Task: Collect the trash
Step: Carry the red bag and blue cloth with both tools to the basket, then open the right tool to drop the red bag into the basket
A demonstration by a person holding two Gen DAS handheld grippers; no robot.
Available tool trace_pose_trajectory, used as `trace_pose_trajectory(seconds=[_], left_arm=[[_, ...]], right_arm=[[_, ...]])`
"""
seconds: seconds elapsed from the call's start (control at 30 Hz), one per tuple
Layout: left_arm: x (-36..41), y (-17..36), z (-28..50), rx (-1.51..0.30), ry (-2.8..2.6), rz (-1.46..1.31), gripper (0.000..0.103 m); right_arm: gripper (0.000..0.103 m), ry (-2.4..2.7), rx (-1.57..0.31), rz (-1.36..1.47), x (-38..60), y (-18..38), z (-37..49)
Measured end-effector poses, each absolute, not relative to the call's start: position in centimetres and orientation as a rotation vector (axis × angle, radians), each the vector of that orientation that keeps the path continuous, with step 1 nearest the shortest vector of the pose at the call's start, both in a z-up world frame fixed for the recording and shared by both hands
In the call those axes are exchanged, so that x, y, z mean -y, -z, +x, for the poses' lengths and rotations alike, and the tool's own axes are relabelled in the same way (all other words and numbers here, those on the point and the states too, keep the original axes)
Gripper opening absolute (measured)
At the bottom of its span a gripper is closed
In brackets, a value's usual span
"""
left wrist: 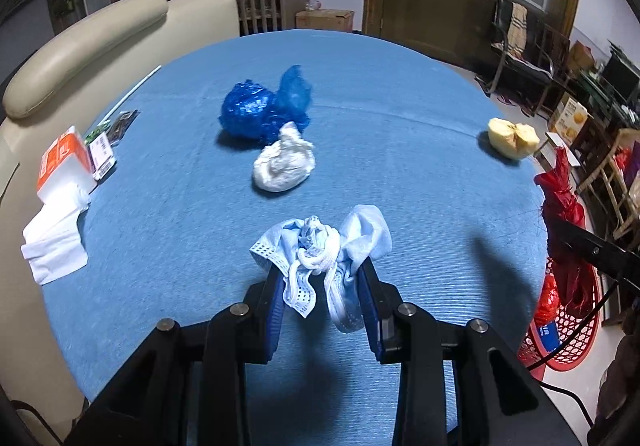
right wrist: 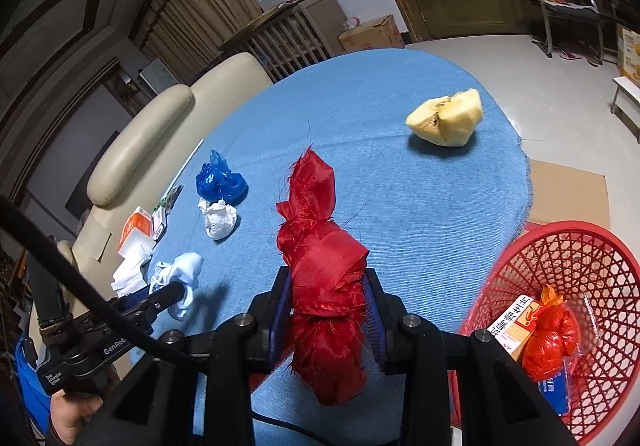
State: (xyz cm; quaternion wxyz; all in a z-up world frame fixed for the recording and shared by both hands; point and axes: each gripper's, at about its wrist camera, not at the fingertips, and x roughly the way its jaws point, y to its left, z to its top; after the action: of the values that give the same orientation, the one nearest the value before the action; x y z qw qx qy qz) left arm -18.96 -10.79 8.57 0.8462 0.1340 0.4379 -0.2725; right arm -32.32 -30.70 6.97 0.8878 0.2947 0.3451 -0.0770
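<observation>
My left gripper [left wrist: 320, 274] is shut on a crumpled light-blue face mask [left wrist: 320, 246] just above the blue tablecloth [left wrist: 400, 166]. My right gripper [right wrist: 326, 282] is shut on a knotted red cloth bundle [right wrist: 320, 246], held over the cloth near the red mesh basket [right wrist: 592, 258]. The basket holds an orange-red wad [right wrist: 550, 338] and a small carton [right wrist: 516, 322]. On the cloth lie a blue plastic bag [left wrist: 264, 106], a white crumpled wad [left wrist: 284, 162] and a cut apple piece [left wrist: 514, 136].
A tissue pack [left wrist: 64, 162] and loose white tissues [left wrist: 56, 242] lie at the cloth's left edge by a beige sofa [left wrist: 80, 42]. Small packets [left wrist: 108, 142] and a white stick [left wrist: 132, 90] lie there too. Cardboard [right wrist: 568, 190] lies on the floor beside the basket.
</observation>
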Motion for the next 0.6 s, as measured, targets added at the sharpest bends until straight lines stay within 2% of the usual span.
trace_pose_trajectory(seconds=[0.3, 0.6], left_arm=[[13.8, -9.0, -20.3, -0.908, 0.634, 0.323, 0.036], [17.8, -9.5, -22.5, -0.883, 0.739, 0.352, 0.036]], right_arm=[[0.037, 0.232, -0.693, 0.638, 33.2, -6.9, -35.3], [0.037, 0.44, -0.67, 0.667, 38.1, -6.5, -41.7]])
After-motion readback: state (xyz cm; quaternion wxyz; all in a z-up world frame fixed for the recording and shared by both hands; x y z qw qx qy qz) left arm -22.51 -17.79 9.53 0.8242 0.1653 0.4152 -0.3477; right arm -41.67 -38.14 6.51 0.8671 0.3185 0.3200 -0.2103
